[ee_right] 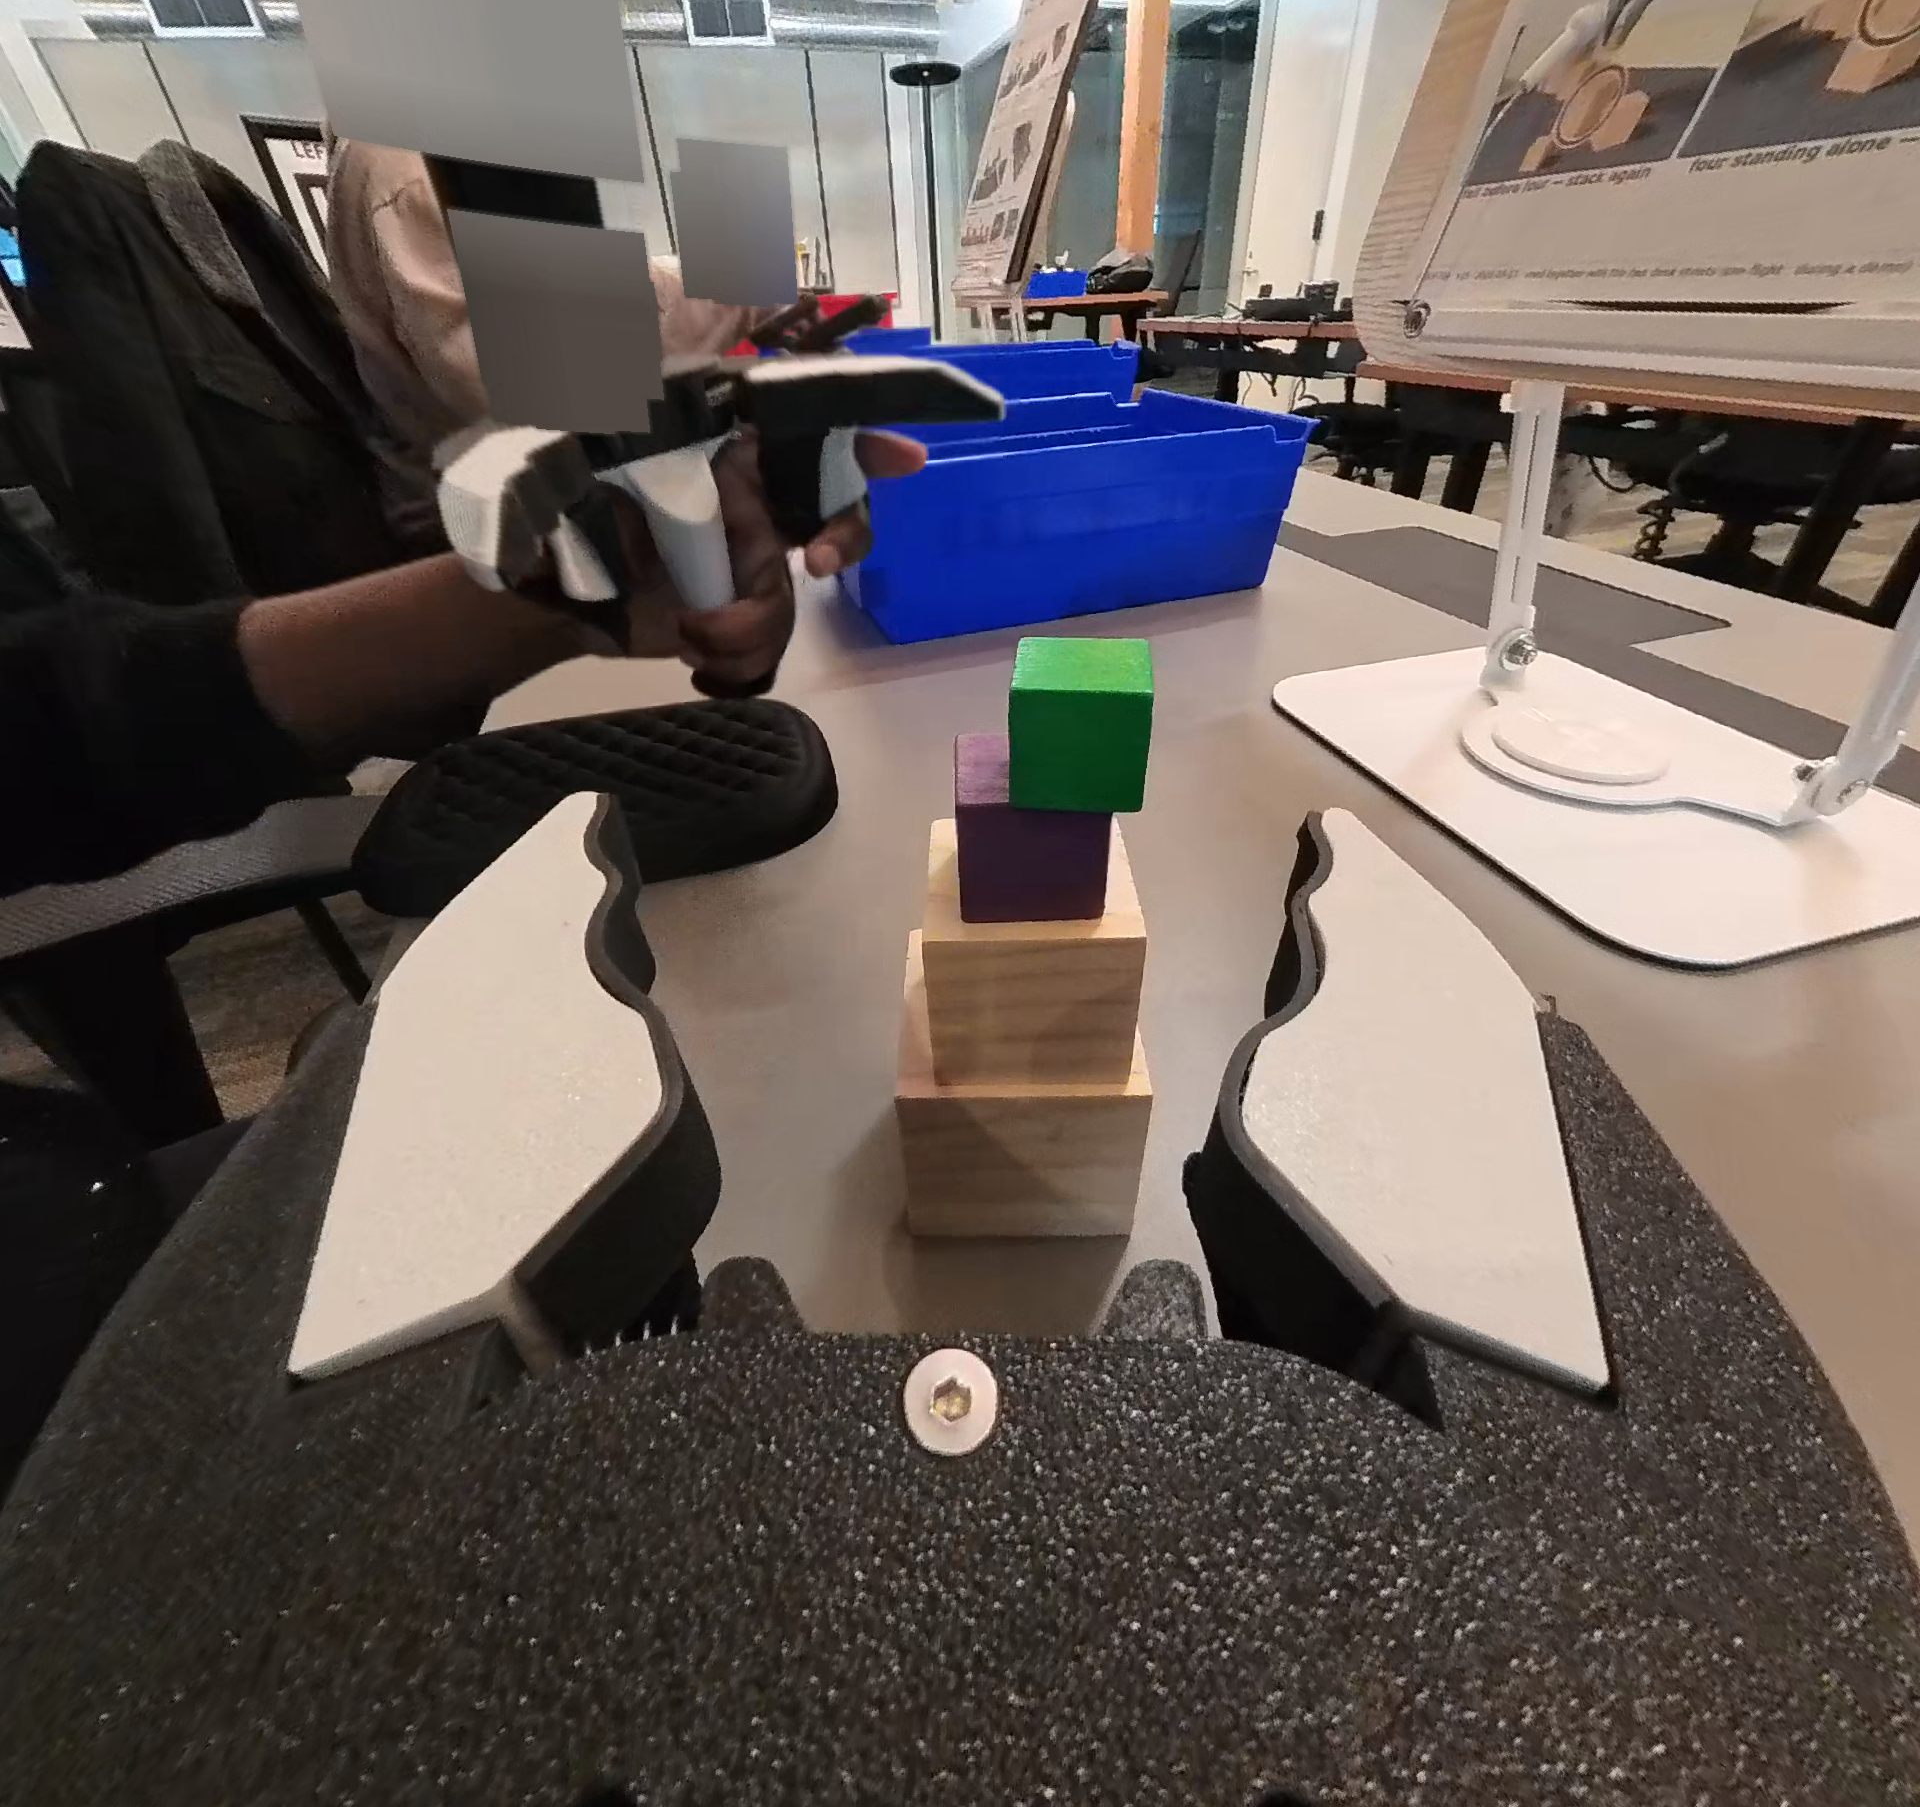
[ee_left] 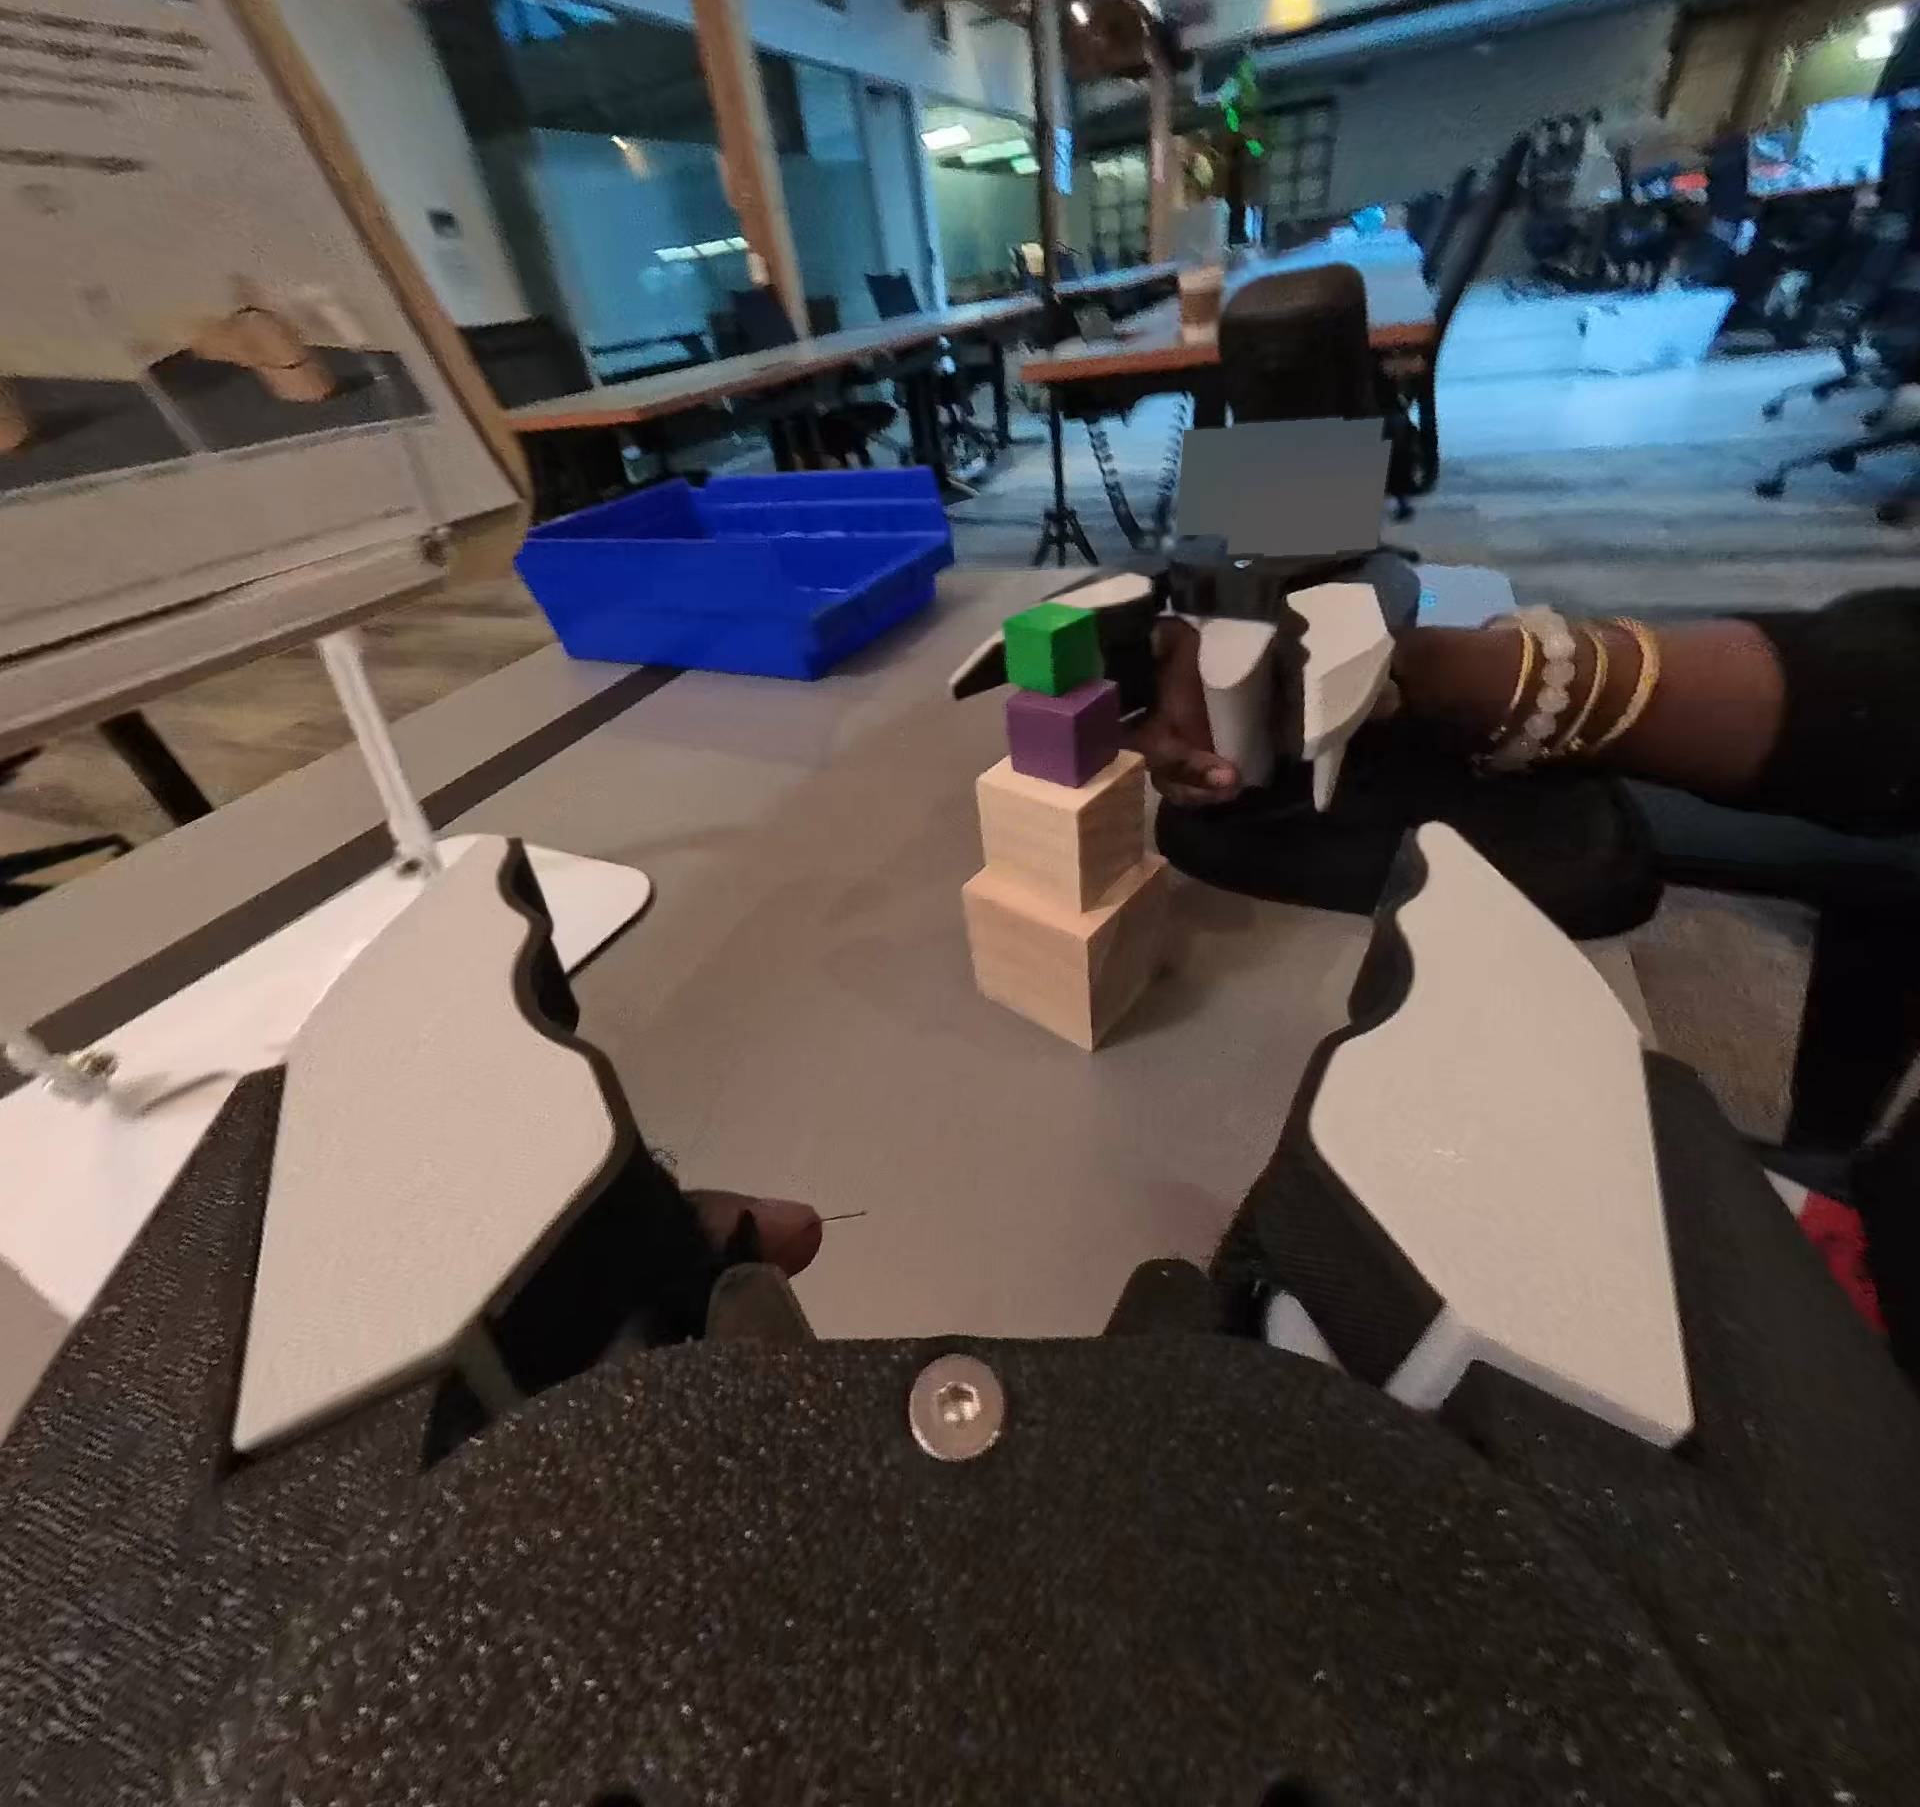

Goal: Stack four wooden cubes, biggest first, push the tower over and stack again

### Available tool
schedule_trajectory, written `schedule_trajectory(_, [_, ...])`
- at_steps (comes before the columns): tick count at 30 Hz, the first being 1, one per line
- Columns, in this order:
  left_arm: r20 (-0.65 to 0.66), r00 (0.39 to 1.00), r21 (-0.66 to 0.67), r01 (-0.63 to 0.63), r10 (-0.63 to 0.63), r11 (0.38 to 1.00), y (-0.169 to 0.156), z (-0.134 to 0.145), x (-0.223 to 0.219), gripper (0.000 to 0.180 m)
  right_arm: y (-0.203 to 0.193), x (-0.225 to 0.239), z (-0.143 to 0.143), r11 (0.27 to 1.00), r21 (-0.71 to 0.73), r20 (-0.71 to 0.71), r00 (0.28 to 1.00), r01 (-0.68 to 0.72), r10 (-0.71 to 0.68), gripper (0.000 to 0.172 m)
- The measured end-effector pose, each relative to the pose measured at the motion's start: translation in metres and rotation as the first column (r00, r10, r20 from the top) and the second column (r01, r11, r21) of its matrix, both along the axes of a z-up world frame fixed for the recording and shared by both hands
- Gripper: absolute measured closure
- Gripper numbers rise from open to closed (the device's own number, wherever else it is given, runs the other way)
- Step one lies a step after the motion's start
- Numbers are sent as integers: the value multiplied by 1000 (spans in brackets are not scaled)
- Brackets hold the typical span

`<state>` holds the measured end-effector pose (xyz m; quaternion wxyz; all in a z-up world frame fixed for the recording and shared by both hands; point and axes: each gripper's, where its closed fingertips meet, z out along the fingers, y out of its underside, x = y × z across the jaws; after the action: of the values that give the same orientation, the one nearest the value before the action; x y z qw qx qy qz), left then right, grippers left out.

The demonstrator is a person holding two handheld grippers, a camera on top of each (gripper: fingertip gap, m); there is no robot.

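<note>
Both my grippers, left (ee_left: 961, 936) and right (ee_right: 951, 916), are spread wide, holding nothing, near the block tower (ee_right: 1029, 1009).

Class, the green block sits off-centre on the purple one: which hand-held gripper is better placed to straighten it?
Probably the right hand-held gripper: open, with the tower centred between its fingers. The left hand-held gripper sees the green block off to one side.

Two low wrist views, roughly opposite sides, both near the shared block stack (ee_left: 1060, 822).
</note>
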<state>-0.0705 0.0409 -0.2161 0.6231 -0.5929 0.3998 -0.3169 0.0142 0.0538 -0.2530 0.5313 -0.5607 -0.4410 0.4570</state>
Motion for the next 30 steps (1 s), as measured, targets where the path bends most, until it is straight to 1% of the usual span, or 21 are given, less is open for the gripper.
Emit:
schedule_trajectory(2, [69, 997, 14, -24, 23, 1000, -4, -2, -12, 35, 0, 0, 0, 1000, -1, -3, 1000, 3, -3, 55])
schedule_trajectory(5, [109, 994, 35, -34, 30, 999, -11, -12, -22, 36, 1, 0, 0, 1000, -3, -3, 1000, 3, -3, 55])
schedule_trajectory(7, [174, 984, 64, -44, 33, 997, -15, -6, -29, 36, 1, 0, 0, 1000, -6, -3, 1000, 2, -2, 55])
schedule_trajectory(9, [210, 977, 49, -50, 39, 998, -14, -3, -35, 38, 1, 0, 0, 1000, -5, -3, 1000, 1, -1, 55])
schedule_trajectory(11, [215, 976, 35, -45, 37, 998, -14, -5, -36, 39, 1, 1, 1, 1000, -10, -8, 1000, 0, 0, 55])
schedule_trajectory(17, [159, 987, 20, -25, 21, 1000, -14, -12, -29, 43, 2, 1, 1, 1000, -24, -14, 1000, 0, 0, 56])
schedule_trajectory(21, [134, 991, 15, -19, 17, 1000, -14, -16, -26, 43, 3, -1, -2, 1000, -30, 9, 1000, 5, -5, 56])
schedule_trajectory(24, [114, 993, 8, -16, 15, 1000, -13, -19, -24, 43, 2, 2, 2, 1000, -15, -18, 1000, 2, -3, 56])
schedule_trajectory(30, [138, 990, 9, -19, 18, 1000, -13, -17, -27, 43, 4, 4, 4, 999, -42, -38, 999, 5, -7, 56])
